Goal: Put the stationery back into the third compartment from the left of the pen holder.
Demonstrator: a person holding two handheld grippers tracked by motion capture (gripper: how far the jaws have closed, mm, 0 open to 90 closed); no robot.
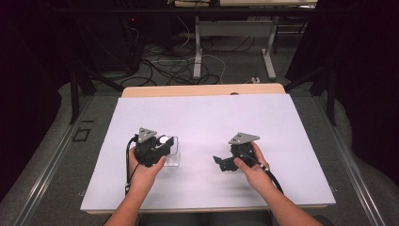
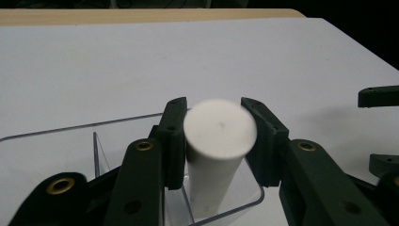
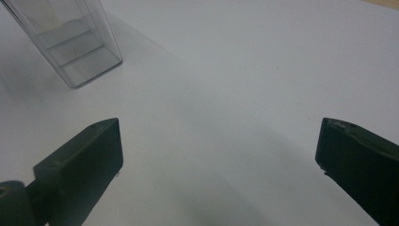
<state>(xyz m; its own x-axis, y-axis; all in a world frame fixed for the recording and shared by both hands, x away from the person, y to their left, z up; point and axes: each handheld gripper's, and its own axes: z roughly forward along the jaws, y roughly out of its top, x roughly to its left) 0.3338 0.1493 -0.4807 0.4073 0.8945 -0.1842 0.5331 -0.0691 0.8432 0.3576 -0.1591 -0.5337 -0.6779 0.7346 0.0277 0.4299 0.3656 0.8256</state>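
While my left gripper (image 2: 214,141) clamps the white plastic cylinder (image 2: 217,150) inside the clear plastic box (image 2: 117,123), seemingly placing it, my right gripper (image 3: 219,169) waits wide open and empty, so releasing comes next.

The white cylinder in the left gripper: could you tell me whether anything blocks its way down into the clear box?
Nothing visible does. The white cylinder sits between the left gripper jaws, its lower end already inside the clear box.

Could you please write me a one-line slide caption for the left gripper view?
Left hand-held gripper holds an upright white cylinder over a clear plastic box on the white table.
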